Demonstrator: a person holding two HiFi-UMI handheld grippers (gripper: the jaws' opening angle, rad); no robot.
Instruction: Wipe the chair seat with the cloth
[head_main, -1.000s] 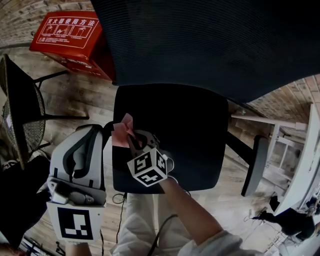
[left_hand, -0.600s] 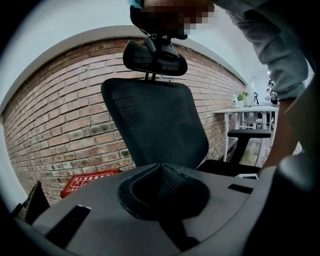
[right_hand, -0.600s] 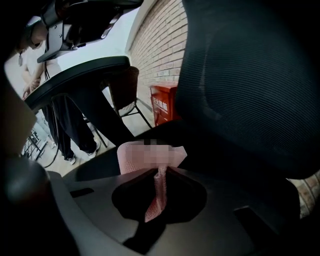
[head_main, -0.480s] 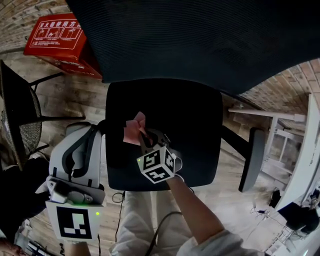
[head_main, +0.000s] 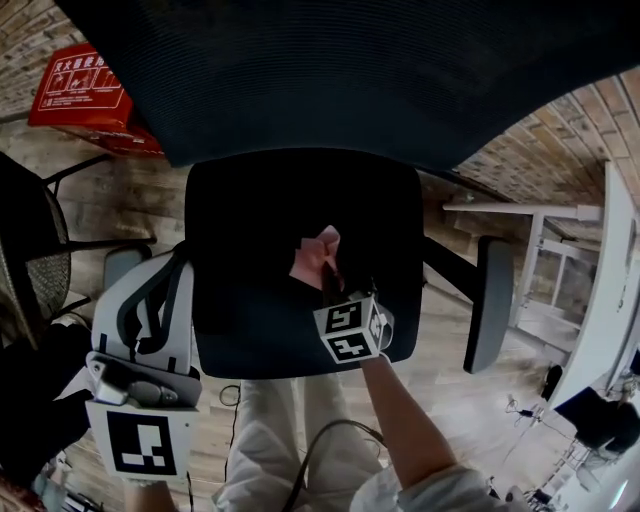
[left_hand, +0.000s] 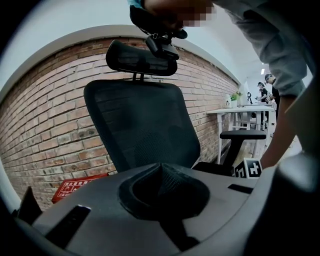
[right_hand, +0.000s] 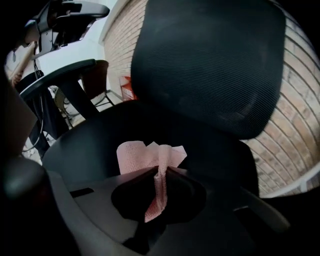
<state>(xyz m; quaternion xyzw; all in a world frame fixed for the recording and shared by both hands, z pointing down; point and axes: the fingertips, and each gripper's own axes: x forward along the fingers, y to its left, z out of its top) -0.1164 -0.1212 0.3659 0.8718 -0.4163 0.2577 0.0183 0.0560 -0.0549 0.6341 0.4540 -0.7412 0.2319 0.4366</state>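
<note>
Head view: the black chair seat (head_main: 250, 220) fills the middle of the frame, with the mesh backrest (head_main: 330, 70) above it. The right gripper (head_main: 333, 283) is over the seat, right of centre and toward the front edge, its marker cube (head_main: 350, 333) facing up. The pink cloth (head_main: 313, 258) sticks out from its tip over the middle of the seat. Whether the cloth presses on the seat surface cannot be confirmed.

Right gripper view: the jaws are closed on the cloth (right_hand: 150, 156). A narrow strip hangs down between them, and the rest fans out past the tips in front of the seat (right_hand: 95, 140). The backrest (right_hand: 210, 65) stands behind, and an armrest (right_hand: 62, 71) is at the left.

The left gripper (head_main: 165, 275) is off the seat, just beside its left edge, over the wooden floor (head_main: 470, 400) and well apart from the cloth.

Left gripper view: the jaws are together with nothing between them. The camera faces the backrest (left_hand: 145, 125), the headrest (left_hand: 142, 59) and the brick wall (left_hand: 45, 125).

Surroundings: a red box (head_main: 85, 90) stands on the floor at the upper left of the head view. The chair's other armrest (head_main: 488, 300) is at the right, with a white table (head_main: 530, 212) beyond it.
</note>
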